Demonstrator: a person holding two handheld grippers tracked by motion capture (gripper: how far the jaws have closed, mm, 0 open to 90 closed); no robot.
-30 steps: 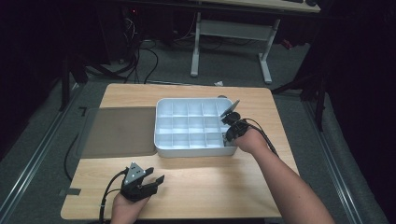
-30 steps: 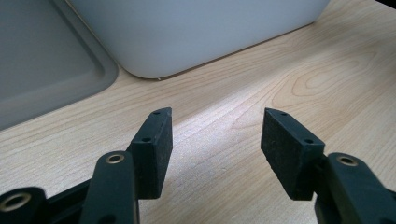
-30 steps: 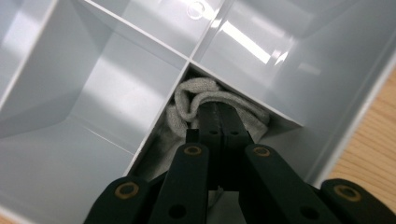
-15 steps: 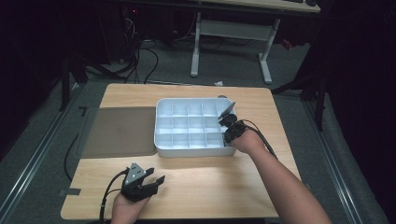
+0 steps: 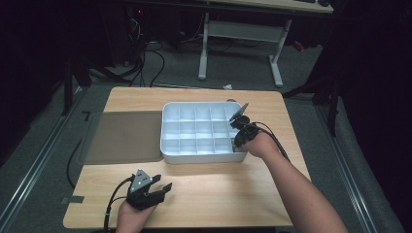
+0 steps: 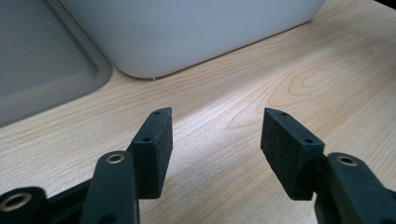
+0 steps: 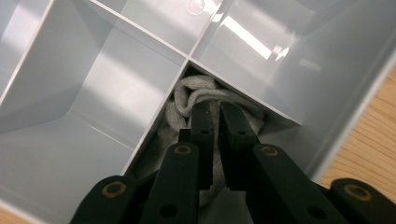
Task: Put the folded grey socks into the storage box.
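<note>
A white tray (image 5: 199, 158) with several compartments stands mid-table. My right gripper (image 5: 237, 140) reaches down into its near right corner compartment. In the right gripper view a crumpled white cloth (image 7: 196, 91) lies in that compartment against the dividers (image 7: 116, 60), and the right gripper (image 7: 215, 109) is shut on a fold of it. Near the table's front edge my left gripper (image 5: 163, 185) rests low, held by a hand. Seen from the left gripper view, the left gripper (image 6: 215, 135) is open over bare wood, with nothing between its pads, and the tray's outer wall (image 6: 187, 32) is ahead.
A flat grey lid (image 5: 124, 136) lies against the tray's left side; its corner (image 6: 42, 70) appears in the left gripper view. A wide strip of bare wooden table (image 5: 218, 189) runs in front of the tray. The right forearm (image 5: 301, 194) crosses the table's front right. Beyond the table, desk legs and cables stand on the floor.
Almost nothing differs. The right hand has shifted very slightly at the tray's near right corner. The left gripper has stayed where it was.
</note>
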